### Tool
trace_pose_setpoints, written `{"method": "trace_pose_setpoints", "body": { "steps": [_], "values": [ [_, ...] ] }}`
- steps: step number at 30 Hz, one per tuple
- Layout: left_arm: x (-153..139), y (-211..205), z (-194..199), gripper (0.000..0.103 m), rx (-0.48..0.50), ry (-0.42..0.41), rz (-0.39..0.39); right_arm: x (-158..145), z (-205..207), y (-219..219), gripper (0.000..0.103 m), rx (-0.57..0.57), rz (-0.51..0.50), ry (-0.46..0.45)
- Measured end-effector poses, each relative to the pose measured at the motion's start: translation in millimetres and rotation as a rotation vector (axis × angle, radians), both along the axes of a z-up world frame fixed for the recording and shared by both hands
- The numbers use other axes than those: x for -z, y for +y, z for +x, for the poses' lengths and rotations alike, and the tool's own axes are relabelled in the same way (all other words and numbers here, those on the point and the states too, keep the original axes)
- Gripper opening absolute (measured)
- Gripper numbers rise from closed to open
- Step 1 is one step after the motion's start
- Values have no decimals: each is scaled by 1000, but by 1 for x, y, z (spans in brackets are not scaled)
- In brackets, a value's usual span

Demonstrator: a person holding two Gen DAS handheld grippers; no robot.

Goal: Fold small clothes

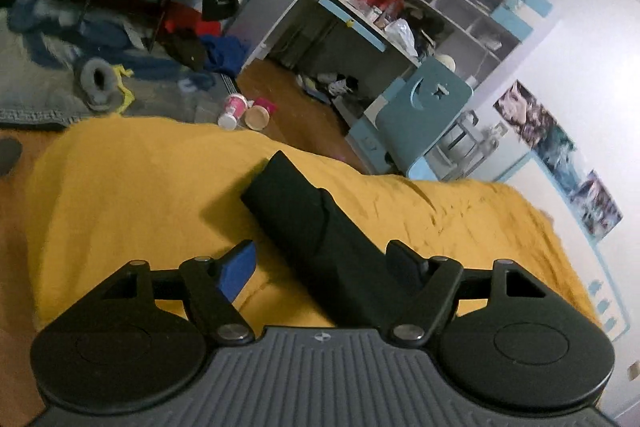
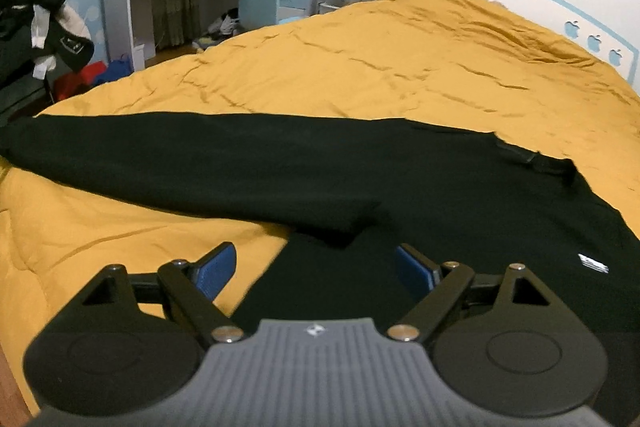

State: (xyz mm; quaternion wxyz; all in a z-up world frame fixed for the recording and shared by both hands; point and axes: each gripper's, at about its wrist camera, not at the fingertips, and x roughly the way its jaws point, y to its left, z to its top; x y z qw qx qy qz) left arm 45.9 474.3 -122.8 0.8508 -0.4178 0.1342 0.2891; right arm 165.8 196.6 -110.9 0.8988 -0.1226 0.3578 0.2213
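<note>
Plenty of bare yellow bed (image 2: 360, 59) lies beyond your black garment (image 2: 280, 163), out to the far edge and the headboard side; clutter crowds the floor (image 1: 288, 87) past the bed's foot edge. That garment stretches long across the near part of the bed. Your right gripper (image 2: 316, 267) hangs over it, jaws released, cloth beneath, nothing pinched. Your left gripper (image 1: 324, 267) likewise has its jaws spread wide, with the garment's folded end (image 1: 288, 195) running out from between them, ungrasped.

dim indoor light, soft motion blur, strong fisheye warping at edges.
</note>
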Motion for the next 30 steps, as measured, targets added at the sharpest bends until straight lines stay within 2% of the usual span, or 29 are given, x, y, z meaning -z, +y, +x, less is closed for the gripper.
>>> {"method": "trace_pose_setpoints", "body": {
  "steps": [4, 6, 8, 9, 10, 12, 14, 19, 24, 30],
  "values": [
    [10, 14, 6, 63, 7, -63, 4, 15, 0, -1, 82, -34, -20, 24],
    [14, 17, 9, 58, 13, -74, -14, 19, -1, 0, 82, -35, -37, 33],
    [16, 17, 11, 41, 6, -81, -13, 23, 0, -2, 82, -32, -47, 43],
    [17, 18, 13, 26, 2, -81, -17, 24, 2, -3, 82, -28, -50, 49],
    [17, 18, 14, 15, 2, -87, -21, 23, 3, -6, 82, -22, -52, 54],
    [12, 18, 17, 13, 10, -106, -16, 21, 3, -16, 82, -14, -48, 52],
    [0, 13, 22, 13, 23, -106, 24, 17, 4, -29, 82, 3, -47, 46],
    [-42, -14, 47, 13, 65, -134, 106, 13, 8, -78, 82, 79, -32, 49],
    [-91, -69, 94, 12, 203, -186, 178, 13, 10, -144, 82, 192, 17, 80],
    [-136, -173, 172, 12, 443, -266, 232, 13, 11, -223, 82, 317, 76, 91]
  ]
}}
